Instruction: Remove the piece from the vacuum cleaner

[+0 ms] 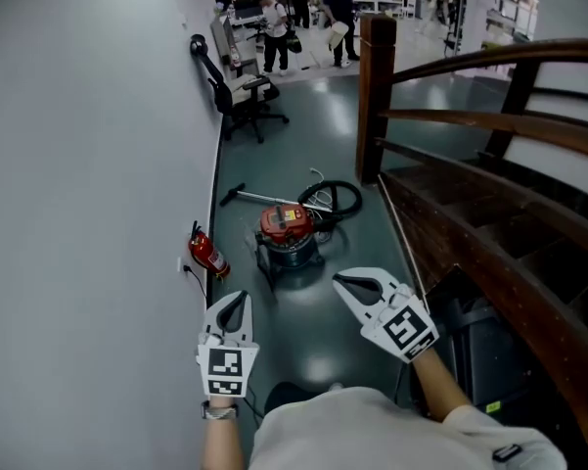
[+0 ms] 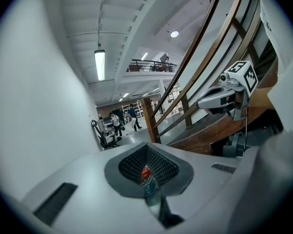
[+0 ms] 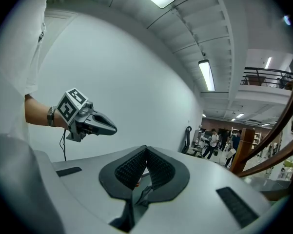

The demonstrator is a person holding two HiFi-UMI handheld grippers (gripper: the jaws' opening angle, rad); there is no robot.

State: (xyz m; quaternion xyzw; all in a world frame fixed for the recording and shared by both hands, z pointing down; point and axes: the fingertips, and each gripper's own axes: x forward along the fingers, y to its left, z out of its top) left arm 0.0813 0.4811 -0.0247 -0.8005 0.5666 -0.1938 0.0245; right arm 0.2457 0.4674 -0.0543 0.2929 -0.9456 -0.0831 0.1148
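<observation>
Head view, task's thing: the red-topped vacuum cleaner [image 1: 290, 231] stands on the dark floor [image 1: 303, 145] ahead, between a fire extinguisher [image 1: 207, 254] by the wall [image 1: 78, 164] and the foot of the wooden staircase [image 1: 377, 96]; its black hose [image 1: 340, 196] coils behind it and a wand [image 1: 249, 196] lies to its left, and which piece is to come off I cannot tell

Head view, hands: the left gripper [image 1: 235, 306] and right gripper [image 1: 352, 287] are held out in front of the body, side by side, well apart from the machine and pointed toward it, so this reads as an approach

Left gripper view, jaws: clenched tip to tip on nothing; the cleaner's red top shows far off through the gap behind the pads, so the gripper is aimed at it

Right gripper view, jaws: pressed together and empty; the left gripper hangs at the left against the white wall

Judgement: the removal is not yet begun, and the jaws must part before any grasp
</observation>
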